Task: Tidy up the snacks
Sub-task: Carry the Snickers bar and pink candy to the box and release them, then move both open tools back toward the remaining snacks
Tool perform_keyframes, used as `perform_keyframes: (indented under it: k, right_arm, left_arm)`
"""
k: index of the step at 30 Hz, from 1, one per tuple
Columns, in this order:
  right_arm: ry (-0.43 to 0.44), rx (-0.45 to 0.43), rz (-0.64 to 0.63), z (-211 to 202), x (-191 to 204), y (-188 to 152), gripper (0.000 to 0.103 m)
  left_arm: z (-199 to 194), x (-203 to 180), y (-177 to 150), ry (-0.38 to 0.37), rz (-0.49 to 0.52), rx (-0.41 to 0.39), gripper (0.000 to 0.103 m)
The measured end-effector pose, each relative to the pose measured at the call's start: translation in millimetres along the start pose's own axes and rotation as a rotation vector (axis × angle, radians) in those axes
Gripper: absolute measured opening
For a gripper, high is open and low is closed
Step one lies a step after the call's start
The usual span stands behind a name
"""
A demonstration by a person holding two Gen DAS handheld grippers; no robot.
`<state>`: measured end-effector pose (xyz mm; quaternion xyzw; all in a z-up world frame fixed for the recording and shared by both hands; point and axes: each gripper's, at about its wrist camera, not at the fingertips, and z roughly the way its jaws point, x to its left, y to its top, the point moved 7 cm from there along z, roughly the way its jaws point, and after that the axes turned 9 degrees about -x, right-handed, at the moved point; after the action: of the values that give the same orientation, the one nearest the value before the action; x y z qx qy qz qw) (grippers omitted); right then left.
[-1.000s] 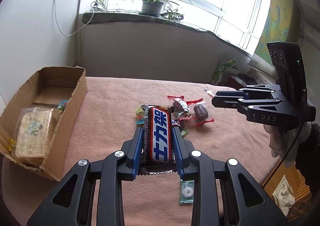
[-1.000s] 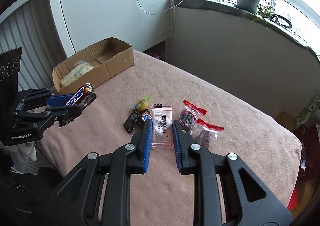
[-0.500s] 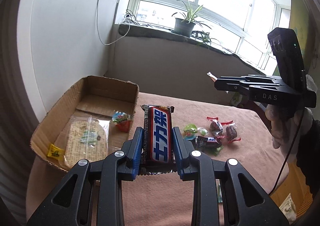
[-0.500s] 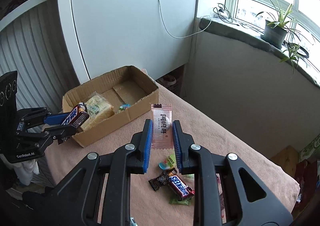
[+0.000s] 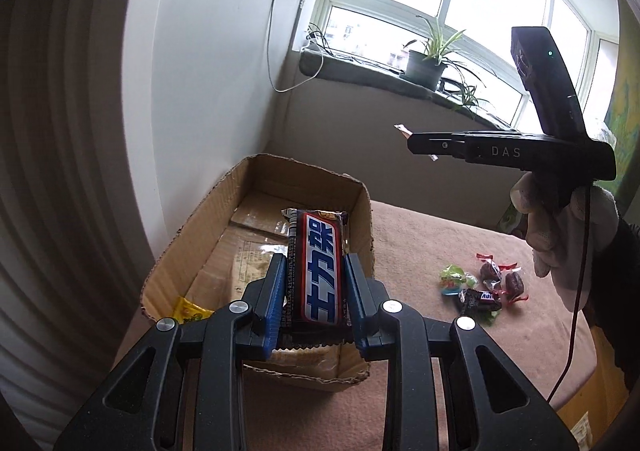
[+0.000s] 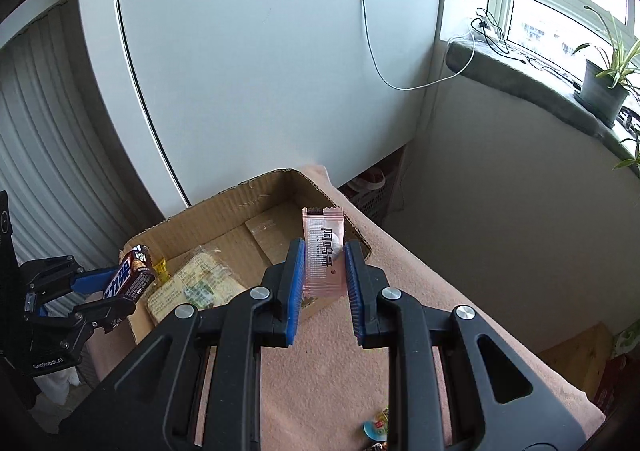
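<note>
My left hand-held gripper (image 5: 314, 293) clamps the glossy chocolate bar (image 5: 318, 271) over the cardboard box (image 5: 256, 211) at the left edge of the towel-covered counter (image 5: 460, 351), while my right hand-held gripper (image 6: 324, 271) pinches a thin, crinkly pink sachet (image 6: 323, 251) above the box's right wall. I judge the slick wrappers could slip early, or the sachet could flutter outside the rim. The loose candies (image 5: 480, 283) lie well apart on the counter.

A pink cloth-covered table (image 5: 432, 383) fills the lower right of the left wrist view and the lower middle of the right wrist view. An open cardboard box (image 5: 362, 219) sits on it left of centre, at the table's far corner in the right wrist view. At middle right lies a small cluster of wrapped candies (image 5: 482, 285), well apart from the box. One blue-and-yellow candy (image 6: 376, 427) shows at the bottom edge.
</note>
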<state>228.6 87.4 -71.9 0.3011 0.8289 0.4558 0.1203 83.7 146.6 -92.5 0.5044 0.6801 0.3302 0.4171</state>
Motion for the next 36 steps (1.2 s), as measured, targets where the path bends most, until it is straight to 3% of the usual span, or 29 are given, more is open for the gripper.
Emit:
perform_keyframes:
  k: [12,25,26,28,30,36]
  right_arm:
    - [0.041,0.082,0.018,70.1,16.1,-5.5,0.021]
    - [0.058,0.104,0.022,91.7,22.7,-8.8,0.021]
    - [0.054,0.106,0.020,92.0,23.1,-9.0,0.024]
    - [0.050,0.106,0.021,91.1,23.8,-9.0,0.049]
    - [0.044,0.091,0.023,87.1,23.6,-7.1,0.058]
    - [0.045,0.062,0.035,64.9,22.7,-3.8,0.059]
  left_arm:
    - [16.2,30.9,-4.1,0.058,-0.027,0.033,0.027]
    - [24.9,36.0,-6.9,0.058,-0.029,0.059,0.027]
    - [24.7,36.0,-6.6,0.061,-0.030,0.058,0.027]
    - [24.4,36.2,-5.7,0.064,-0.036,0.059,0.029]
    - [22.9,37.1,-4.6,0.071,-0.042,0.055,0.044]
    - [12.6,32.0,0.3,0.066,-0.043,0.031,0.045]
